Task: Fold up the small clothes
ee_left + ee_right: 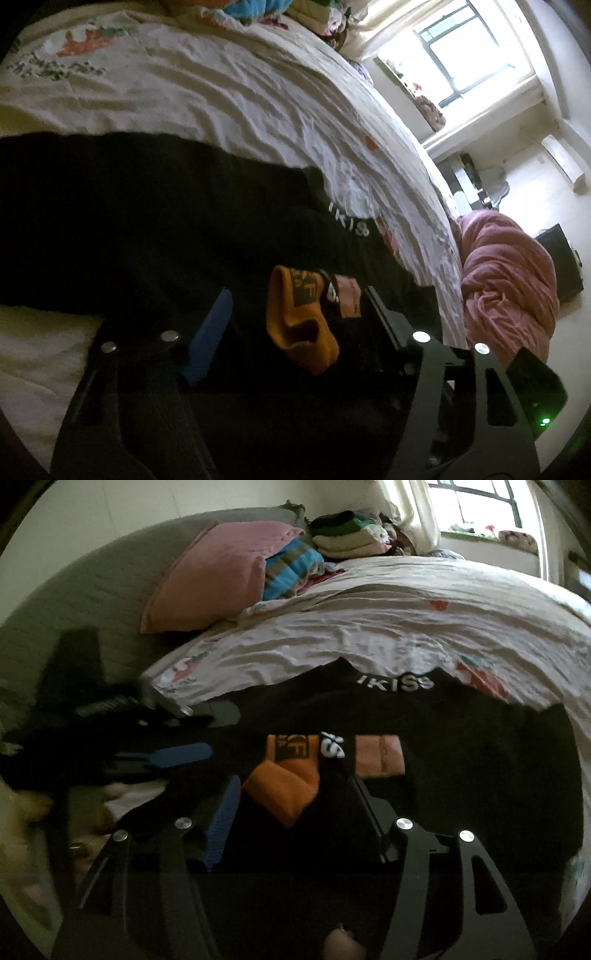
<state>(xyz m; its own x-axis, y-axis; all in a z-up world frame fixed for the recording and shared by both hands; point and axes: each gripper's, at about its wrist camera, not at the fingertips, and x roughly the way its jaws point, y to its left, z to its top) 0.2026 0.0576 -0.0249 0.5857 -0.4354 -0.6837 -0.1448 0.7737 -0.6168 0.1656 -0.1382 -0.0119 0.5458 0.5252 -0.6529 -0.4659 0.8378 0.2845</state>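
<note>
An orange sock [301, 325] lies on a black garment [129, 221] low in the left-wrist frame, between the parted jaws of the left gripper [295, 314], pads clear. The right gripper [295, 805] stands equally open around it; the garment's shape is lost in shadow.

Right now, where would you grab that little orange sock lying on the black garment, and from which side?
Probably by the near, folded-over end of the small orange sock, coming down from above along its length. That end bulges up off the flat black garment, giving the fingers something to pinch. The right gripper already straddles it with jaws apart, so it need only sink and close.
</note>
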